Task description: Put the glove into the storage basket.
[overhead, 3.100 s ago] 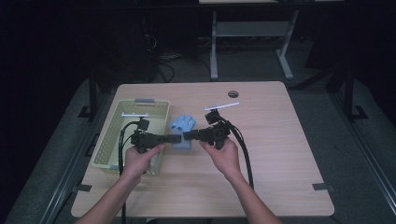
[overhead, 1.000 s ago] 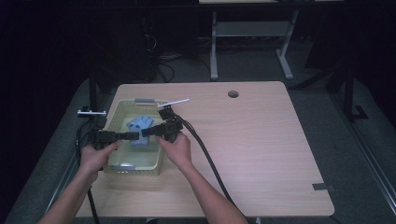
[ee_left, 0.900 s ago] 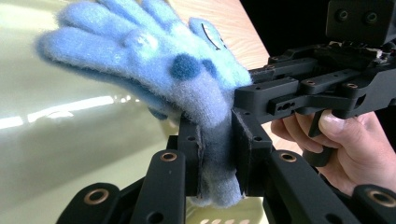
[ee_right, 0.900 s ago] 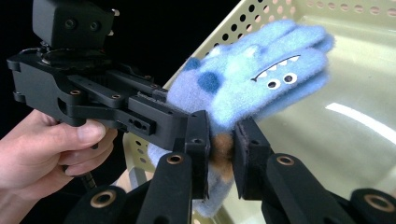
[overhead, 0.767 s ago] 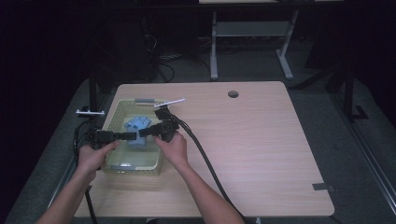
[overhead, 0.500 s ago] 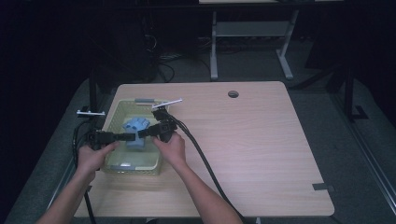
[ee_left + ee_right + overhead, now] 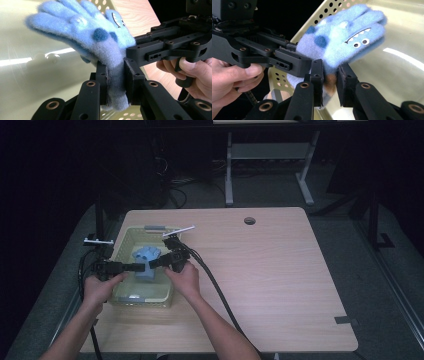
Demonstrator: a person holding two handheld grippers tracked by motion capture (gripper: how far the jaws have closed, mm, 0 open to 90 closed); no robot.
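Note:
A fuzzy light-blue glove (image 7: 145, 256) with dark spots and a monster face hangs inside the pale yellow perforated basket (image 7: 121, 243). My left gripper (image 7: 140, 267) comes in from the left. In the left gripper view my left gripper (image 7: 115, 82) is shut on the cuff of the glove (image 7: 82, 32). My right gripper (image 7: 152, 264) meets it from the right. In the right gripper view my right gripper (image 7: 329, 80) has its pads on the cuff of the glove (image 7: 342, 42) too. The two sets of jaws sit side by side, almost touching.
The basket stands at the left edge of the wooden table (image 7: 270, 280). A round cable hole (image 7: 249, 221) lies at the far side. Black cables (image 7: 215, 285) trail from my right gripper across the table. The floor around is dark, with desk legs (image 7: 229, 175) behind.
Since three seconds ago both grippers carried the glove from mid-table left into the basket. Over the last second they shifted only slightly toward the near side.

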